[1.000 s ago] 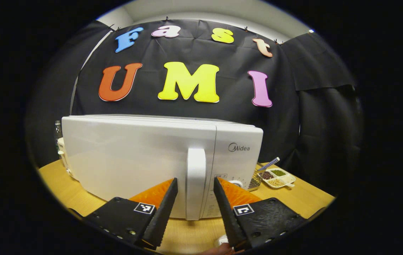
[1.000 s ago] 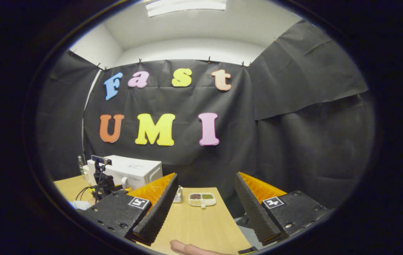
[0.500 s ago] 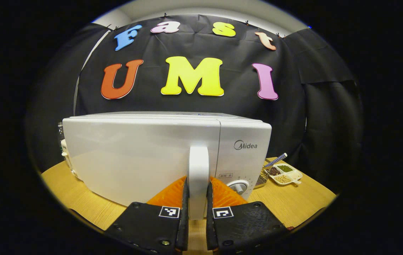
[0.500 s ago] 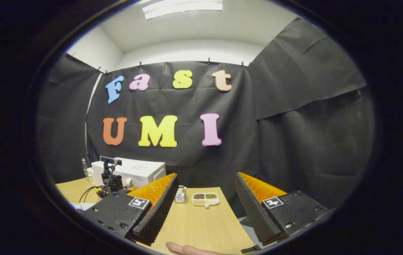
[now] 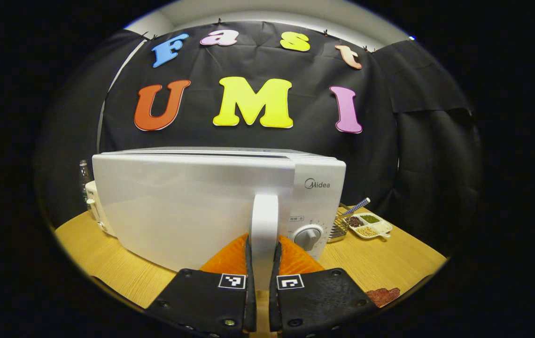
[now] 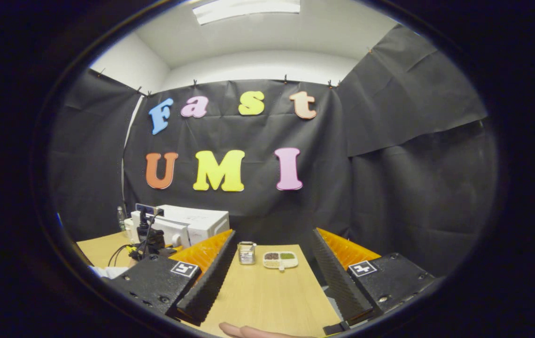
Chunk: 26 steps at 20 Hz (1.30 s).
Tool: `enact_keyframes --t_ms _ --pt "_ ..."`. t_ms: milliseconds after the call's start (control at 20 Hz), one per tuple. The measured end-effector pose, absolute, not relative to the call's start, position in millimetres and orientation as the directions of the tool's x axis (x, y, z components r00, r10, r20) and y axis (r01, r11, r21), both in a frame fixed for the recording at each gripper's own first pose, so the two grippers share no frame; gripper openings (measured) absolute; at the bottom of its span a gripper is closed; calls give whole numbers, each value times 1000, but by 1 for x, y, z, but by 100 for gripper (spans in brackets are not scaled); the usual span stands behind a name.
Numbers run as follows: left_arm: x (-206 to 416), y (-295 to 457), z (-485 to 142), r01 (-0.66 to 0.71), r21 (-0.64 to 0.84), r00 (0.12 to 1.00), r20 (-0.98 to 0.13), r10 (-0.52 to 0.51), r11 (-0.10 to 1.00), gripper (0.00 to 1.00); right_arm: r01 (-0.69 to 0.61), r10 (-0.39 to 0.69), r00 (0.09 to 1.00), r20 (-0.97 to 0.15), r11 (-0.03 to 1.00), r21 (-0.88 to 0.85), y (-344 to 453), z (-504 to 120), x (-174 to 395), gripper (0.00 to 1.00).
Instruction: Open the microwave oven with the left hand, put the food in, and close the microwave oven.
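microwave door handle [image 5: 264, 225] is pinched between my left gripper [image 5: 263, 300] fingers, low on the bar; the door's right edge looks just cracked off the microwave oven [image 5: 192, 202]. i'd pull in an arc about the far-side hinge, grip firm, not straight back. right gripper [image 6: 269, 281] hangs wide open over the wooden table [image 6: 267, 295], holding nothing. reddish food [image 5: 382, 295] lies near the table's front edge.
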<state>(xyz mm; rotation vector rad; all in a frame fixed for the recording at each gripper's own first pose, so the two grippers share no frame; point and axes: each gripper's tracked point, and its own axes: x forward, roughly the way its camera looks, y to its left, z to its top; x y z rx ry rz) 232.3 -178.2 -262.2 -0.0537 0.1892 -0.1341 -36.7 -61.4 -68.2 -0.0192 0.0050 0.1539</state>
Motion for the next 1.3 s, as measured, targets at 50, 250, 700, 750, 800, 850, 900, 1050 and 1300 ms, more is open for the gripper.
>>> enact_keyframes --t_ms 50,250,700,750,800,850,900,1050,1300 --pt "224 -176 -262 143 -66 970 -189 -153 987 10 -158 158 987 -9 987 -20 -58 -68 -38 100" --pt "190 -164 -261 203 -69 958 -191 -213 977 12 -167 167 986 -14 985 -45 -44 -73 -43 100" --pt "103 -106 -261 266 -83 944 -181 -277 960 13 -242 238 969 -71 968 -61 10 -92 -42 100" --pt "92 -98 -259 271 -73 944 -177 -280 960 16 -252 248 966 -73 966 -56 17 -93 -42 100" --pt "81 -86 -256 267 -61 948 -162 -274 962 16 -263 259 963 -72 963 -52 23 -93 -42 93" --pt "75 -75 -257 257 -49 951 -164 -262 965 21 -276 272 960 -70 960 -50 30 -94 -43 100" --pt "67 -60 -259 236 -34 957 -164 -238 971 21 -292 289 955 -64 955 -49 38 -94 -45 100" --pt "38 -13 -257 188 -50 970 -150 -194 981 34 -326 324 945 -54 945 -34 59 -103 -44 93" --pt "-5 72 -246 55 -74 989 -133 -65 996 65 -383 377 919 -119 923 -30 98 -131 -41 100"
